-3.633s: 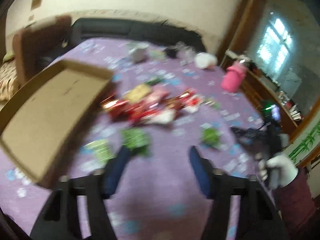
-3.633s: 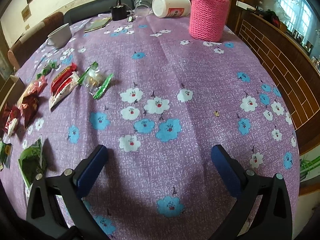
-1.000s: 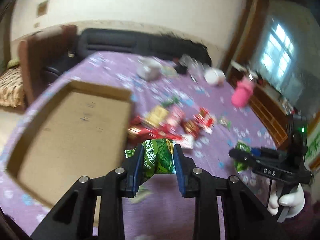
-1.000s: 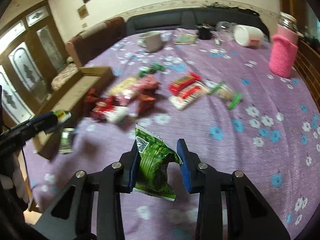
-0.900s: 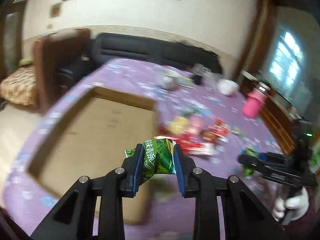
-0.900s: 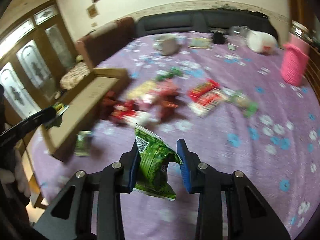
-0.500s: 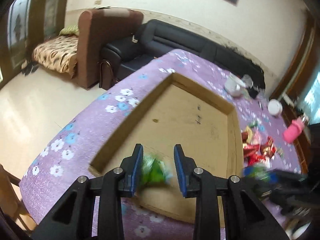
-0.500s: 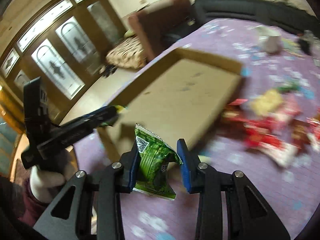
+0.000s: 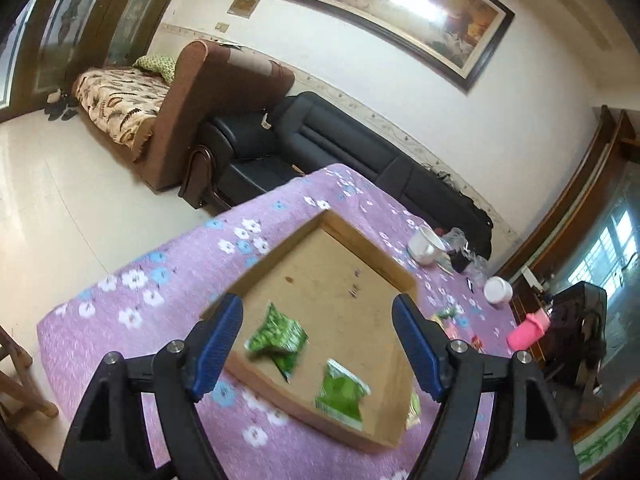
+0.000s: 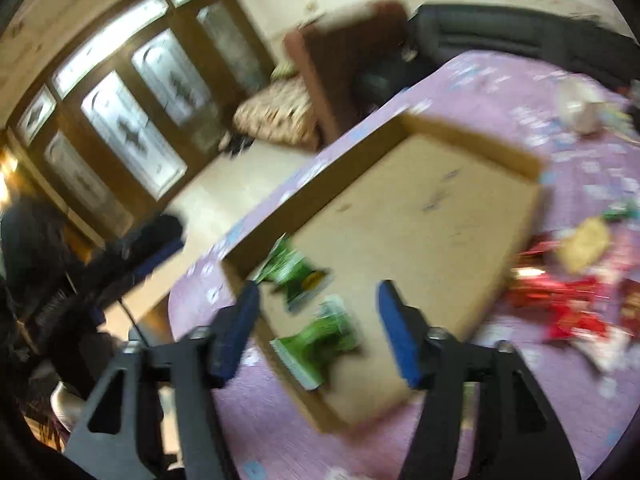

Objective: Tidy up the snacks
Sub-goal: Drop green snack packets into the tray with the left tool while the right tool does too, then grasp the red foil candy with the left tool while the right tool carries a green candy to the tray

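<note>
A shallow cardboard box [image 9: 352, 236] lies on the purple flowered tablecloth [image 9: 180, 272]; it also shows in the right wrist view [image 10: 472, 136]. Two green snack packets lie in its near end: one [image 9: 277, 334] further left, one [image 9: 341, 394] nearer the front wall. In the right wrist view they are the packet [image 10: 294, 266] and the packet [image 10: 320, 336]. My left gripper [image 9: 318, 344] is open and empty above the box's near edge. My right gripper [image 10: 316, 322] is open and empty above the second packet. The right view is blurred.
A pile of red and yellow snack packets [image 10: 568, 292] lies right of the box. A white cup [image 9: 425, 245], a white jar [image 9: 498, 290] and a pink bottle [image 9: 528, 330] stand further along the table. A brown armchair [image 9: 208, 104] and black sofa [image 9: 360, 160] stand behind.
Both grippers carried green packets from the table to the box, then opened. Both packets now lie in the box, and both grippers are empty.
</note>
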Tool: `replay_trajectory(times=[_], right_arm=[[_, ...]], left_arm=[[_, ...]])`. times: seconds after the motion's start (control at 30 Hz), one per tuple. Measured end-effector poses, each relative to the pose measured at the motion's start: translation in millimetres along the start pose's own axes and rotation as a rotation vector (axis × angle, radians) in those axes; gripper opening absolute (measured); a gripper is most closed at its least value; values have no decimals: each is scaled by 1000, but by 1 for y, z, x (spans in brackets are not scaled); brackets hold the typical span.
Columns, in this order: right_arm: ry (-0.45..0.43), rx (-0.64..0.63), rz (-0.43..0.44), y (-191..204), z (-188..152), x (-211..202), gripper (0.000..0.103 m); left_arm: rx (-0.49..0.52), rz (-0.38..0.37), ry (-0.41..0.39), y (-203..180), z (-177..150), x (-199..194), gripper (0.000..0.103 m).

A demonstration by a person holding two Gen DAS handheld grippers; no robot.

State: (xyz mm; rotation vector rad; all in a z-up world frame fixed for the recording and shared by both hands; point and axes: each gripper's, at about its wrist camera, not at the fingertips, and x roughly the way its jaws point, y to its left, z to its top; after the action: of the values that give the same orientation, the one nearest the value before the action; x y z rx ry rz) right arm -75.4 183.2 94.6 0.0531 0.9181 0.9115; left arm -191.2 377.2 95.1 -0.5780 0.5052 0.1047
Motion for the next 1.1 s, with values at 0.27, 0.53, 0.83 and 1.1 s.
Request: replay_trajectory(times=[0.27,0.53,0.83,1.1], right_arm=[[29,45,-175,-59,-33,-34,69],[143,-7,-193,-51,-59,16,38],[127,54,-321,-90,-73,-27,21],[54,87,-377,-114,-69,-83,26]], left_arm=[[18,-31,63,-20,-23,9,77],[81,5,79,-35,-29,-1,77],[125,-40,137,-66,-49,11,77],[151,-74,190,-84,-63,24,77]])
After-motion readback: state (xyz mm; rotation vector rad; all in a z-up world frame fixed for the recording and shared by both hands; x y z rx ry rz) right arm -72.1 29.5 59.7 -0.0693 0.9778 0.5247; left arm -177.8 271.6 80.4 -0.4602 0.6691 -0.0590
